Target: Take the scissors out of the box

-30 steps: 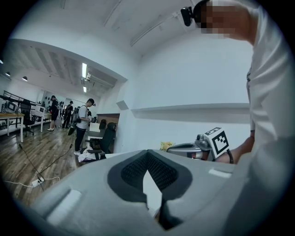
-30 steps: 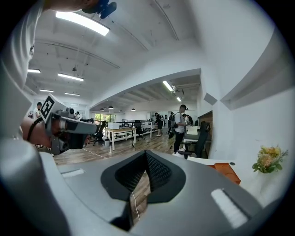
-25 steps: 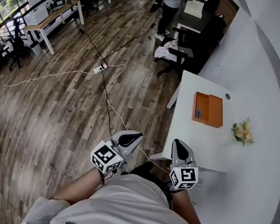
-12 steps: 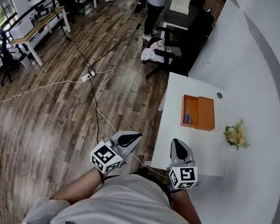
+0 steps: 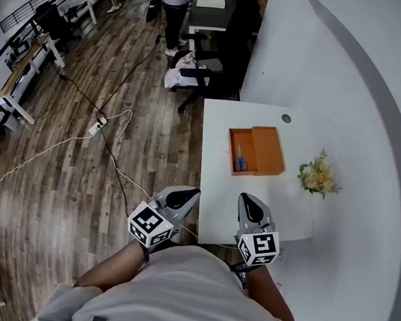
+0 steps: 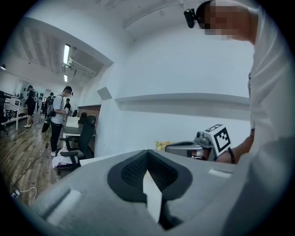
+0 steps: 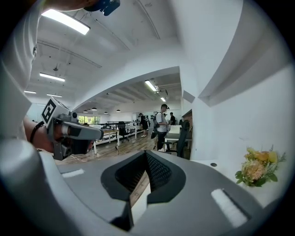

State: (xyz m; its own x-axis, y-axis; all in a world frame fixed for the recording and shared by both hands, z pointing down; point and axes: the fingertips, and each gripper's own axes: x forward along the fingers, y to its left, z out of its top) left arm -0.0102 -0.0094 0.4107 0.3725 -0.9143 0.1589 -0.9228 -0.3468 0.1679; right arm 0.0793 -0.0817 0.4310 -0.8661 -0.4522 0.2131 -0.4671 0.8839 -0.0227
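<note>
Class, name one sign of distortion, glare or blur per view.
Head view: the wooden floor boards bend, fisheye. Left gripper view: black rounded corners, the left tool looks soft. Right gripper view: the ceiling light blows out white; the flowers are sharp.

1. We note the tabletop (image 5: 213,207): white, smooth, matt.
2. We note the floor (image 5: 54,198): grained wood planks, low sheen.
3. We note the left gripper (image 5: 191,191) and right gripper (image 5: 243,198): matt grey plastic, black ribbed lining behind the jaws.
</note>
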